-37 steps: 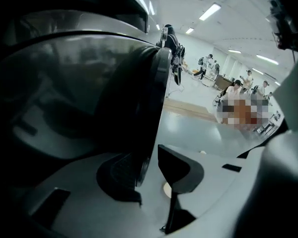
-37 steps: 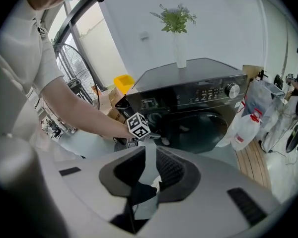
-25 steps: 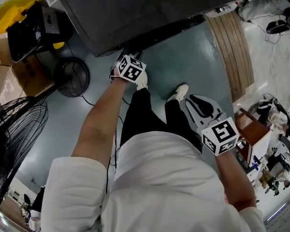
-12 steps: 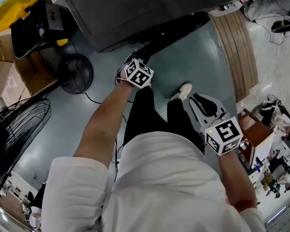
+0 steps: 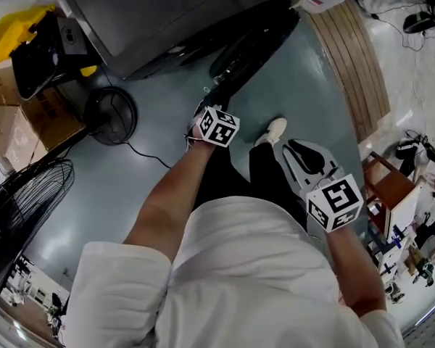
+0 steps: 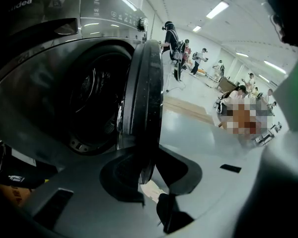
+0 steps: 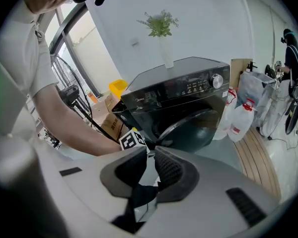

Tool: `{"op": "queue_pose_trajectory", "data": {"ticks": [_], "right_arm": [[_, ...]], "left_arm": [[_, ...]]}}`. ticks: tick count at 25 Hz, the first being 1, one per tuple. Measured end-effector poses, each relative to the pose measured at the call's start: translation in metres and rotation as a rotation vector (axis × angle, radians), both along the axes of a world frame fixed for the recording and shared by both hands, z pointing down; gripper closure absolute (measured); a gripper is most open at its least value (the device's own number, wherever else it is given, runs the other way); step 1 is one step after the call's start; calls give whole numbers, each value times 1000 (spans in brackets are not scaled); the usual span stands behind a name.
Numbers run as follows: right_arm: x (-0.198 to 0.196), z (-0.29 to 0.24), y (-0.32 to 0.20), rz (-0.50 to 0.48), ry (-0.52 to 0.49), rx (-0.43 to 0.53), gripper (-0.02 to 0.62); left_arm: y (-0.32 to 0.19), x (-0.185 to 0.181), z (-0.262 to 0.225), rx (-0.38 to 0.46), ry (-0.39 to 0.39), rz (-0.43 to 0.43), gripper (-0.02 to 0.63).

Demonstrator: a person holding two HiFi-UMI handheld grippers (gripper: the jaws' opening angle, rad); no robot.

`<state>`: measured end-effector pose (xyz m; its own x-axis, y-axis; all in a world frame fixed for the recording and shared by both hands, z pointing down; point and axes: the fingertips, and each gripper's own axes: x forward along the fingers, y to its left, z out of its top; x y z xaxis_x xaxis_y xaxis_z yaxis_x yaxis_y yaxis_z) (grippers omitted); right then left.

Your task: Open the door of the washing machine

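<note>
The left gripper (image 6: 148,168), jaws just closing, clamps the rim of the washing machine (image 6: 44,58)'s half-open door (image 6: 145,93). The right gripper (image 7: 149,170) hangs back, its jaws slightly apart and empty.

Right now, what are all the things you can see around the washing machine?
washing machine: one, dark grey, ahead of the person
door: one, black, swung open on its front
plant: one, green, in a white vase on top
jugs: two, white with red, floor beside the machine
small fan: one, black, floor on the machine's other side
big fan: one, black, nearer the person
boxes: a few, brown, behind the small fan
wooden board: one, light brown, floor by the jugs
shoe: one showing, white, on the floor
left gripper: one, grey, jaws have just been closing, gripping the door's edge
right gripper: one, grey, jaws apart, empty, held back
</note>
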<state>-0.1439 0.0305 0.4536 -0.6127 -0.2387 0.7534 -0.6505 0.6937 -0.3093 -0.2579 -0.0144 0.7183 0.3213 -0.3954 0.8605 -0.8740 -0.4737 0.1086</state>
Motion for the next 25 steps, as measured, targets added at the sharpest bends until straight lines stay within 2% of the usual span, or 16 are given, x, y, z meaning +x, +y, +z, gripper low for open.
{"op": "queue_pose_trajectory", "data": {"ticks": [9, 20, 25], "right_arm": [[46, 5, 1, 67, -29, -5, 537], [110, 11, -1, 151, -45, -11, 540], [134, 13, 4, 181, -50, -14, 541]], "left_arm": [[16, 36, 3, -53, -16, -73, 515], [33, 102, 3, -155, -3, -134, 509], [38, 129, 5, -195, -2, -201, 509]]}}
